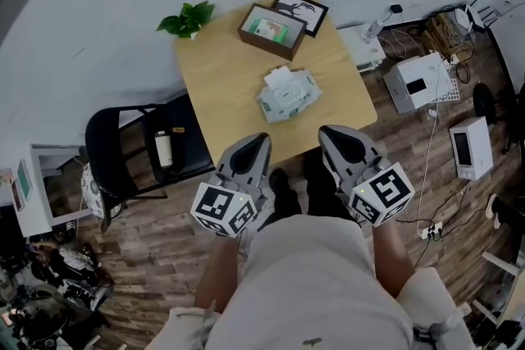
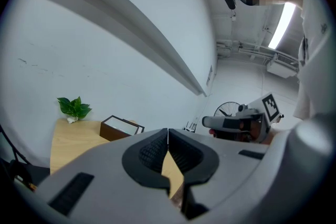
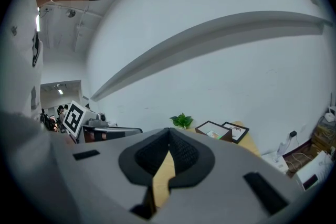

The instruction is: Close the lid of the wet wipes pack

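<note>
The wet wipes pack (image 1: 288, 93) is lying on the wooden surface (image 1: 217, 74), ahead of both tools and roughly midway between the lines they are pointing along, well apart from their tips. Something white is standing up at its far end; you cannot tell from here whether that is the lid or a wipe.

You are holding the left tool (image 1: 259, 142) and the right tool (image 1: 330, 134) side by side at the near edge of the surface. Each has its jaws pressed together with nothing between them. Only bare wood is lying between the tips and the pack.

Beyond the pack a brown box (image 1: 271, 31) is sitting just beside a picture frame (image 1: 300, 11), and a small plant (image 1: 189, 19) is resting at the far corner on the left tool's side. A black chair (image 1: 123, 135) with a bottle (image 1: 164, 148) on its seat is standing out to the left of the left tool. White devices (image 1: 418, 80) are lying on the floor past the right tool.

Only the head view is showing the pack. In each gripper view the tool's own body is covering the near surface, leaving the plant, the box and the wall in sight. Each gripper view is also catching the other tool with its marker cube.
</note>
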### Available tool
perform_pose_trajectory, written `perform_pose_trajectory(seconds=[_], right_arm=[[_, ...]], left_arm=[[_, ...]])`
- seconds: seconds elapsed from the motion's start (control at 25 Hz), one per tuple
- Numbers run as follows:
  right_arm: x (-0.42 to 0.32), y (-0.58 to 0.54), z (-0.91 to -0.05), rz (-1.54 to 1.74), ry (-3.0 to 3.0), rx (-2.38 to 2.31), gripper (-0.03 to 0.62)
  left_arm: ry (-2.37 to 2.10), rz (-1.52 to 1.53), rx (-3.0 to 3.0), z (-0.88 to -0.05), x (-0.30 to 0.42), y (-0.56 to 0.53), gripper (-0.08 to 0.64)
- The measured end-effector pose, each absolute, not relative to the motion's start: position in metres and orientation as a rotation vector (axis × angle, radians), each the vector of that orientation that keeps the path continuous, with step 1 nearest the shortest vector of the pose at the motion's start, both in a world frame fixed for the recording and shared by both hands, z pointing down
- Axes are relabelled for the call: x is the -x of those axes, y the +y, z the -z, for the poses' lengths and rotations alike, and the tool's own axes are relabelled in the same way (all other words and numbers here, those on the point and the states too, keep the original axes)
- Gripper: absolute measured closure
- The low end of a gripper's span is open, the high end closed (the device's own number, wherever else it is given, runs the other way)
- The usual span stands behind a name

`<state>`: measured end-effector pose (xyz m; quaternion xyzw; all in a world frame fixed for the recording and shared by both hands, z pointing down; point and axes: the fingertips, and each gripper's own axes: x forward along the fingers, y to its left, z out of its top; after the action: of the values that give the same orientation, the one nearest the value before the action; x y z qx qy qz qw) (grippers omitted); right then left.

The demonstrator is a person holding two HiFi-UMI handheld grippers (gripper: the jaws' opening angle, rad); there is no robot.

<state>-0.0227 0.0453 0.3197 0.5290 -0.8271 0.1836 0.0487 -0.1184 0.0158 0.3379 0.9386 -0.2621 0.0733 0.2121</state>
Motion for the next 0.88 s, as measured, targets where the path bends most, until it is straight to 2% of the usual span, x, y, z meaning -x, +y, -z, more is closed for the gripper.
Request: perform_pose_trajectory(seconds=[0.88], right_arm=[[-0.039,-0.06,-0.345,-0.599,-2.658,-1.253,0.594]], left_arm=[[-1.013,-0.217,-2.498,-0.345,0.059,-0.064,0.552]])
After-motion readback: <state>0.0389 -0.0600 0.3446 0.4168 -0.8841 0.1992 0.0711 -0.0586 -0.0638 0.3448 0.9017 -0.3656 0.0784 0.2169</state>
